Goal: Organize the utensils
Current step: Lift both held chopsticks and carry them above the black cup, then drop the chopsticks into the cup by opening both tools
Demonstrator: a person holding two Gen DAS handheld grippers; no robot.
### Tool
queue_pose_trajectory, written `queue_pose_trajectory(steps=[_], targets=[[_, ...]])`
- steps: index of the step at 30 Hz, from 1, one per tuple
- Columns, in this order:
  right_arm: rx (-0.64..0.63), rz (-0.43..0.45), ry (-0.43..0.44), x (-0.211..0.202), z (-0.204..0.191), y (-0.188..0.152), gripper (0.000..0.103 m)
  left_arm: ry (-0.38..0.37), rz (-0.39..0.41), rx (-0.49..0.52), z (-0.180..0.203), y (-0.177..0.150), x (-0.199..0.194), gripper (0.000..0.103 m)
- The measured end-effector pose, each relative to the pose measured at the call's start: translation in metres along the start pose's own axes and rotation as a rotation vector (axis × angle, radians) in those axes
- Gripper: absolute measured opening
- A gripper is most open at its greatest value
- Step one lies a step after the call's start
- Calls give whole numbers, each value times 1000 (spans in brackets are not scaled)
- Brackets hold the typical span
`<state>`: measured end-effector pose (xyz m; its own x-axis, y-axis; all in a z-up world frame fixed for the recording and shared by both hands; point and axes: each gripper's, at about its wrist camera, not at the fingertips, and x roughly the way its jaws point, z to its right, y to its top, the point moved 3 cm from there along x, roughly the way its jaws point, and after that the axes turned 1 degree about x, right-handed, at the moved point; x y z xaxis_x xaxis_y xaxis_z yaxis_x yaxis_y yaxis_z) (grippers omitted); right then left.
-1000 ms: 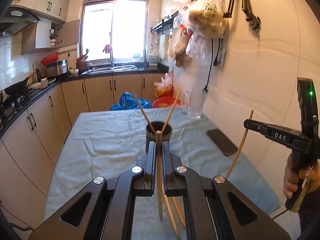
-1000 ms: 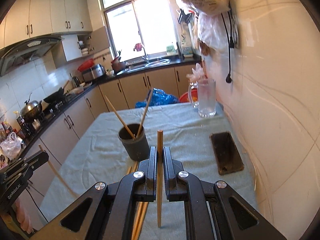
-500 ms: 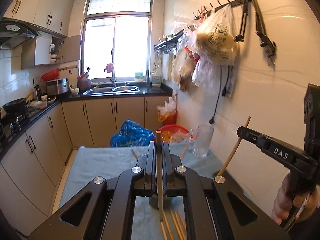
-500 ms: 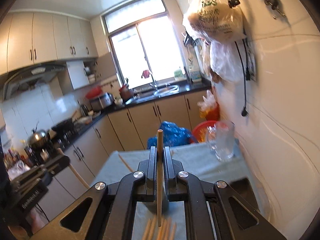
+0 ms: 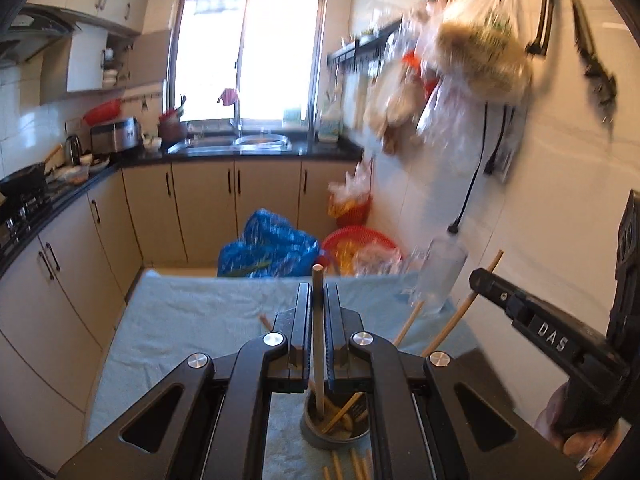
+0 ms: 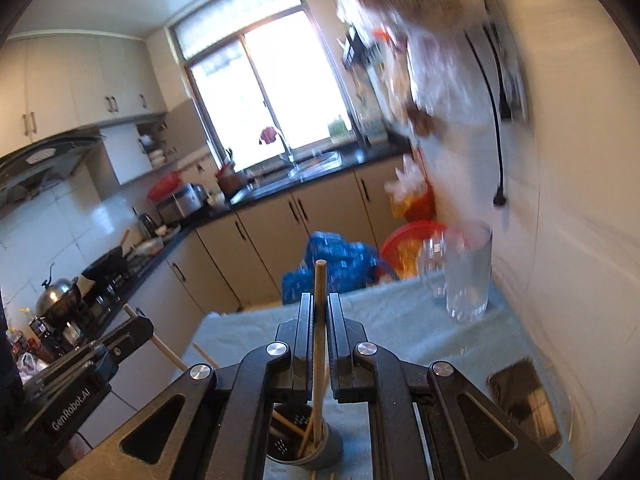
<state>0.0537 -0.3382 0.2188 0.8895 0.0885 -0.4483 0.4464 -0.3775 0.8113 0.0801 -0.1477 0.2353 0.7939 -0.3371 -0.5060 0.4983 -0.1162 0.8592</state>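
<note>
Left gripper [image 5: 319, 320] clamping pale wooden chopstick [image 5: 318, 344], right gripper [image 6: 319, 320] pinching another chopstick [image 6: 319, 344], both tips inside grey holder [image 6: 308, 446]

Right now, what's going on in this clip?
A person holds a gripper in each hand, each shut on one chopstick. The left gripper holds its chopstick upright with the lower end inside the gray cup. The right gripper does the same with its chopstick. More chopsticks lie on the cloth.

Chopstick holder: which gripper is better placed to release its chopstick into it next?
Probably the right gripper: its right chopstick reaches well down inside the holder. The left gripper has its left chopstick tip only just inside the mouth, near the rim.
</note>
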Motion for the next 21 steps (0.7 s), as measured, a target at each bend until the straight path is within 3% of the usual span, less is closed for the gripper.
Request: queue_pose_trajectory(steps=[7, 10, 12, 13, 15, 21], targets=[[9, -108, -8, 41, 18, -18, 8, 13, -44, -20, -11, -18, 19, 6], [-4, -116, -15, 44, 18, -21, 9, 14, -39, -22, -13, -19, 16, 21], [-18, -113, -20, 43, 15, -21, 16, 29, -22, -20, -15, -20, 8, 36], [-23, -108, -23, 42, 15, -21, 20, 36, -12, -19, -15, -20, 4, 37], [-24, -98, -21, 38, 14, -19, 41, 41, -4, -19, -18, -19, -3, 41], [-35, -79, -31, 14, 11, -13, 42, 48, 20, -44, -29, -25, -40, 46]])
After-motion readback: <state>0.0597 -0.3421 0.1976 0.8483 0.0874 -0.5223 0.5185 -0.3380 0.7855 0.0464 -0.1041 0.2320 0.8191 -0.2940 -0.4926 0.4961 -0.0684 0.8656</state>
